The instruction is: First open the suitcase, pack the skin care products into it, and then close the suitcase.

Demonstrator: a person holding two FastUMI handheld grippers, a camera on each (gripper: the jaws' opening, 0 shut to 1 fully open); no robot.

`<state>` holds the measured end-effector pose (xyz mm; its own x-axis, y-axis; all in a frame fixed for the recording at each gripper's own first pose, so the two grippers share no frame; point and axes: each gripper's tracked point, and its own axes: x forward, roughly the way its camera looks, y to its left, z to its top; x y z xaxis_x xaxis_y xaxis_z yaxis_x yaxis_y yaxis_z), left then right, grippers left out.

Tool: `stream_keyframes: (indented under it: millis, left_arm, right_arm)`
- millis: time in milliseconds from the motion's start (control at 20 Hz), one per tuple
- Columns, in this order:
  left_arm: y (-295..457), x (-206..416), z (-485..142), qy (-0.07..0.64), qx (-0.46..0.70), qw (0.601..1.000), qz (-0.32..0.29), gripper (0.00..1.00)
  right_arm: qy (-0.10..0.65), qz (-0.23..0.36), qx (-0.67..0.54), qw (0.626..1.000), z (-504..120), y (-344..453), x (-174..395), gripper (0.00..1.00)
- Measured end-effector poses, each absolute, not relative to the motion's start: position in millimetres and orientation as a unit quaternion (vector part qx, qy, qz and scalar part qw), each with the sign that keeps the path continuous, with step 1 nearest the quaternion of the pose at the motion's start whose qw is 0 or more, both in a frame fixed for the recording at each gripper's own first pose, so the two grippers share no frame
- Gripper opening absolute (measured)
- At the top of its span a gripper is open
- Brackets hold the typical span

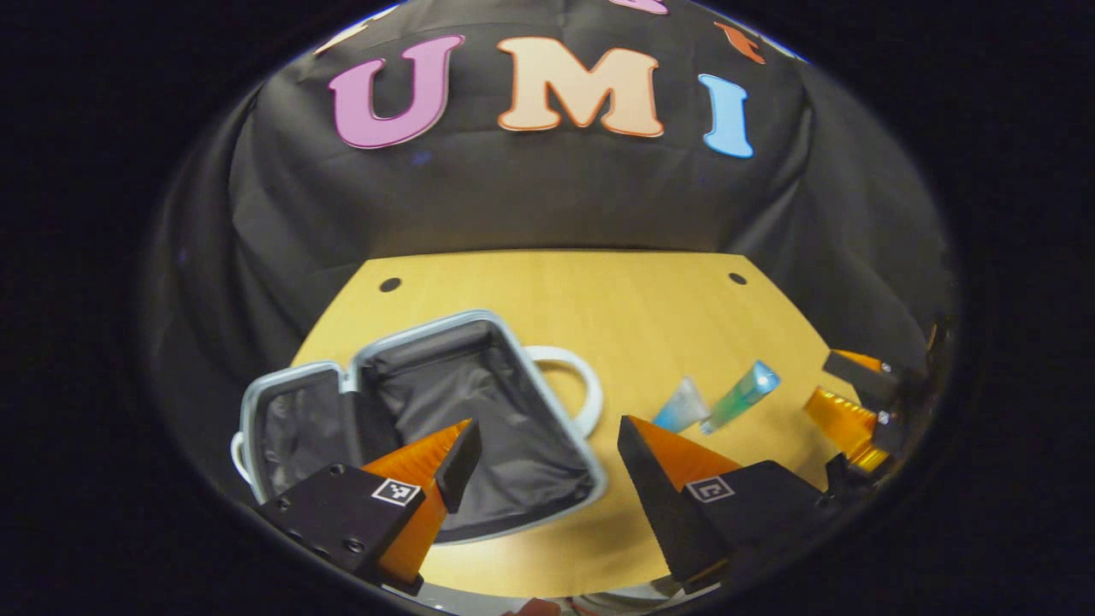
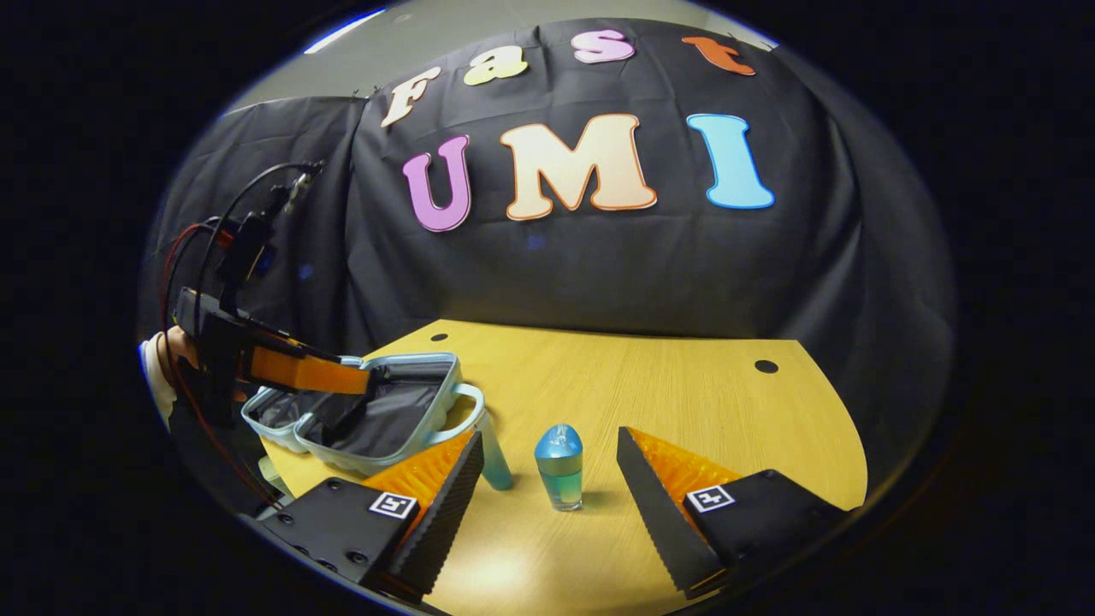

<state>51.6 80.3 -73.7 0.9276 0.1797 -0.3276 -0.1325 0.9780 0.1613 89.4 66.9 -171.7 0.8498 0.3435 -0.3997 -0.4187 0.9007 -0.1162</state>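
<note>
- Nearest the right gripper (image 2: 550, 496), jaws spread wide and holding nothing, lies the green-blue tube (image 2: 559, 467), cap end facing the camera, framed between the fingers but not touched.
- Just beside that tube, toward the suitcase (image 2: 376, 419), a second pale tube (image 2: 494, 462) is half hidden by the near finger; exact pose unclear.
- Step in hand, as I judge it: suitcase already open, packing not begun; next move calls for advancing and closing on the green-blue tube.
- Over the suitcase (image 1: 445, 411) hangs the left gripper (image 1: 547, 445), fingers released, empty.
- Suitcase lies flat open; both dark-lined halves look empty, though folds may hide something.
- Far side: bare table (image 1: 582, 299).
</note>
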Motion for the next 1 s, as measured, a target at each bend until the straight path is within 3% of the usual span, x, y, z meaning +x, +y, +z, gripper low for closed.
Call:
stream_keyframes:
  millis: [100,200,650,800,1000]
  left_arm:
    - [49.6,73.8,-91.2,0.161,0.059,0.983,0.067,0.96]
    - [28.8,92.2,-103.8,0.141,0.056,0.986,0.062,0.96]
    - [14.1,157.8,-157.1,0.107,0.0,0.992,0.073,0.93]
    - [16.6,172.7,-171.2,0.117,0.015,0.99,0.077,0.79]
    - [17.7,185.3,-186.5,0.133,0.023,0.987,0.084,0.75]
  right_arm:
    - [0.195,0.213,-0.105,0.951,-186.3,65.8,96.1,0.95]
    - [0.202,0.222,-0.111,0.947,-203.5,61.4,100.6,0.98]
    - [0.223,0.23,-0.133,0.938,-257.1,43.4,107.0,0.98]
    - [0.227,0.226,-0.131,0.938,-261.6,38.2,111.3,0.98]
    - [0.226,0.22,-0.128,0.94,-263.6,35.9,114.5,0.98]
